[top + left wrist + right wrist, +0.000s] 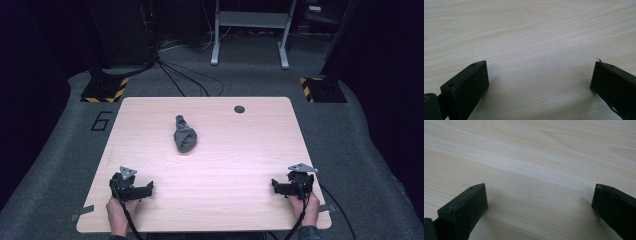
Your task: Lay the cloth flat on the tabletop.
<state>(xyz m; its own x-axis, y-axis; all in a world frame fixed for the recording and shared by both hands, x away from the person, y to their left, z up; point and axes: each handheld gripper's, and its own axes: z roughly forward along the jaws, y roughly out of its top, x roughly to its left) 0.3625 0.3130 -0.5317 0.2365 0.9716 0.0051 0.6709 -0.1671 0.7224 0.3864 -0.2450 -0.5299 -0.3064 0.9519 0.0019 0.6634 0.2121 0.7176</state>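
Observation:
A dark grey bundled sock (184, 135) lies on the light wooden table (225, 150), a little left of centre toward the back. My left gripper (148, 189) rests near the front left corner, held by a hand, its jaws pointing right. In the left gripper view the left gripper (540, 75) stands open over bare wood. My right gripper (275, 186) rests near the front right corner, jaws pointing left. In the right gripper view the right gripper (540, 196) is open too, with nothing between its jaws. Both grippers are far from the sock.
A round cable hole (239, 109) sits near the table's back edge. Beyond the table, on grey carpet, are cables (185, 75), a white frame (250, 30) and two stands with yellow-black striped bases (105, 90).

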